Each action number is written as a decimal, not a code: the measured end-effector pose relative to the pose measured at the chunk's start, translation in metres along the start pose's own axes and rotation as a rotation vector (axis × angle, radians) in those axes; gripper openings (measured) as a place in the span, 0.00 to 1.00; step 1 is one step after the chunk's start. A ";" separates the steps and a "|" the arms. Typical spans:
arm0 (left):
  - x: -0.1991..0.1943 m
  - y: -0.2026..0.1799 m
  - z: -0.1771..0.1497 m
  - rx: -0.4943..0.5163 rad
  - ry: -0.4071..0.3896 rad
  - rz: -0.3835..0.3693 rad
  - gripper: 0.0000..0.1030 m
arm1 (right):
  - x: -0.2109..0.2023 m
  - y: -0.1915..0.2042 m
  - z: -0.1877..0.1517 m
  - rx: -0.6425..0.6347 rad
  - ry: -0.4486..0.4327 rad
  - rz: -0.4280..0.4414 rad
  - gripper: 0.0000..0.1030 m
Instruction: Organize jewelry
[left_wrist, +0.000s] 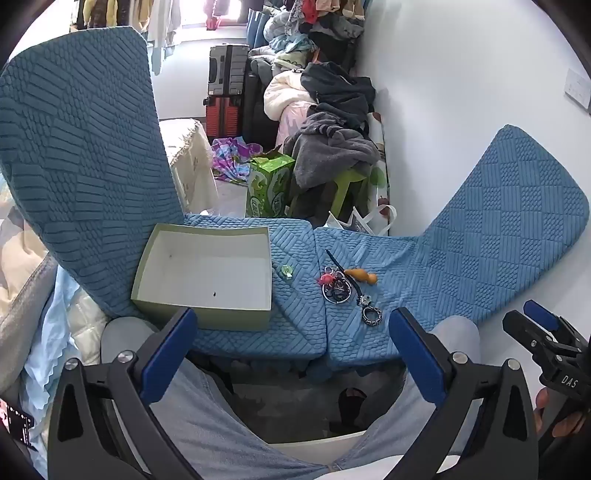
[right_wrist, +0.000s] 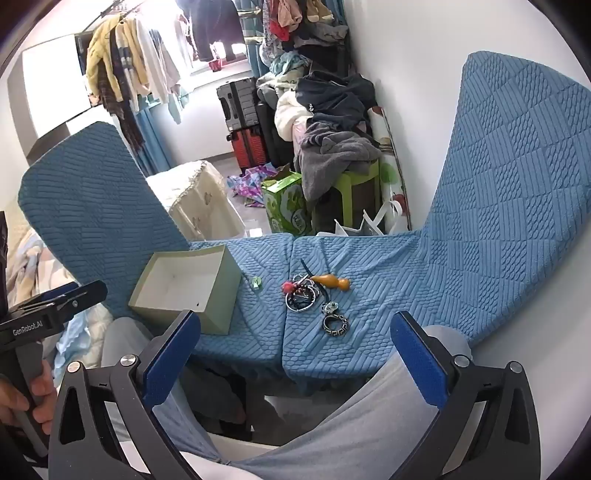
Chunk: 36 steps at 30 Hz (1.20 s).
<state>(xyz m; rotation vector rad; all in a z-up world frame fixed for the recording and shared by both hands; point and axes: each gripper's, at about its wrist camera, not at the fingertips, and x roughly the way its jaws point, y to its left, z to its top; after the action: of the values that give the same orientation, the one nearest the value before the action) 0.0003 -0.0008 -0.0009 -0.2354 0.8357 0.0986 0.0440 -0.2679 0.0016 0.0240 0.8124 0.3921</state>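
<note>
Both tongs released, left gripper (left_wrist: 291, 354) and right gripper (right_wrist: 295, 356) wide apart at lower frame, holding nothing; jewelry (right_wrist: 314, 299) heaped at centre, right of empty box (right_wrist: 184, 288); risk: tangled rings lifting together, snagging, spilling off cushion (right_wrist: 369, 266).

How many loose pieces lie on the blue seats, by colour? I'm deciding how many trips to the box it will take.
Green small piece: 1
Orange gourd-shaped piece: 1
Pink-red charm: 1
Silver-and-dark patterned ring: 1
Tangled silver and dark cluster: 1 clump, pieces inside cannot be counted
Total: 5 groups; pale green box empty.
</note>
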 end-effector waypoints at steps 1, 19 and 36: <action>0.001 -0.001 0.000 0.000 0.002 0.000 1.00 | 0.000 0.000 -0.001 0.002 0.001 -0.003 1.00; 0.028 -0.002 -0.004 0.014 -0.011 -0.021 1.00 | 0.015 -0.003 -0.010 0.011 -0.029 0.003 1.00; 0.046 -0.020 -0.021 0.011 -0.024 -0.038 1.00 | 0.048 -0.014 -0.023 0.026 0.004 0.022 1.00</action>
<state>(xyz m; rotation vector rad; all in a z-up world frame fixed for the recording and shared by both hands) 0.0196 -0.0254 -0.0451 -0.2390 0.8073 0.0610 0.0617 -0.2670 -0.0500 0.0561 0.8215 0.4026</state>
